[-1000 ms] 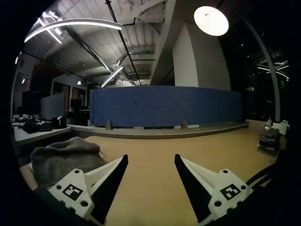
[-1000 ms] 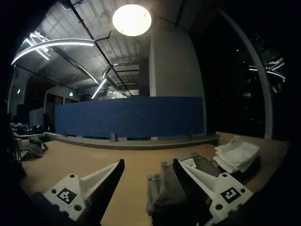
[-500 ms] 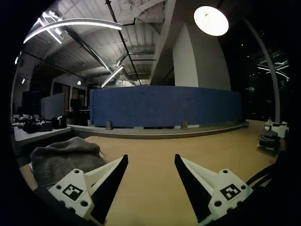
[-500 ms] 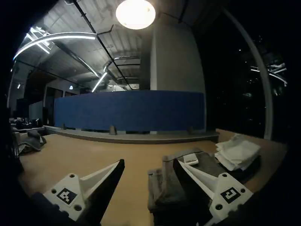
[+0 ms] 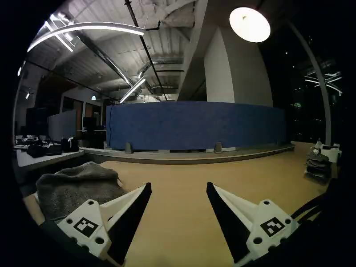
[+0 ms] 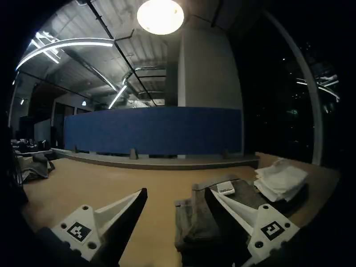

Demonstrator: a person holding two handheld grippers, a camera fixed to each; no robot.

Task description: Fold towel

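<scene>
The wooden surface (image 5: 187,178) stretches ahead to a blue partition (image 5: 196,124). Over the last second almost nothing has changed: my right gripper's view lifts a touch, then settles, and my left gripper's view holds steady. I judge this a pause, with no fold begun. The crumpled grey towel (image 5: 75,189) lies heaped at the surface's left edge, just beside my left gripper (image 5: 178,184). Bunched up, it shows no clear long axis. A folded grey stack (image 6: 196,218) runs away and rightward by my right gripper (image 6: 175,190). Both grippers gape, empty.
</scene>
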